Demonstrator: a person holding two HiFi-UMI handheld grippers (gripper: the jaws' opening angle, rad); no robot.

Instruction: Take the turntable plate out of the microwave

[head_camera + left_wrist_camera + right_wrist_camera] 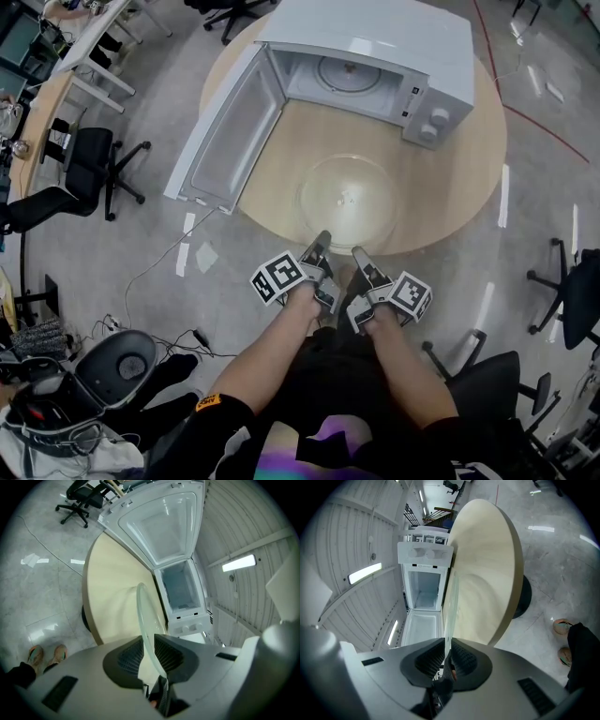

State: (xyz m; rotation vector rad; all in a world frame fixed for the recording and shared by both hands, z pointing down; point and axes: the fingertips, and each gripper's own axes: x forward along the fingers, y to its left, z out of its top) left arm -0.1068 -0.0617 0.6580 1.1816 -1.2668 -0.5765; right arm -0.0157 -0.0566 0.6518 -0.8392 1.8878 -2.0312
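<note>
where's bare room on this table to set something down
Widest bare patch: table right of the glass plate, up to the microwave's knob corner and the right edge. A narrower strip lies between plate and microwave. Crowded: near edge, with left gripper and right gripper at the plate's rim; left side, by the open door.

Bright, even overhead light is filling the room. Long ceiling strips (239, 563) are glowing white in both gripper views and blowing out slightly. The polished floor (35, 560) is throwing back pale glare patches, and the turntable plate (349, 200) is glinting faintly. Shadows are falling soft. Both gripper views are bending strongly and darkening at the corners, while the head view is looking sharp.
</note>
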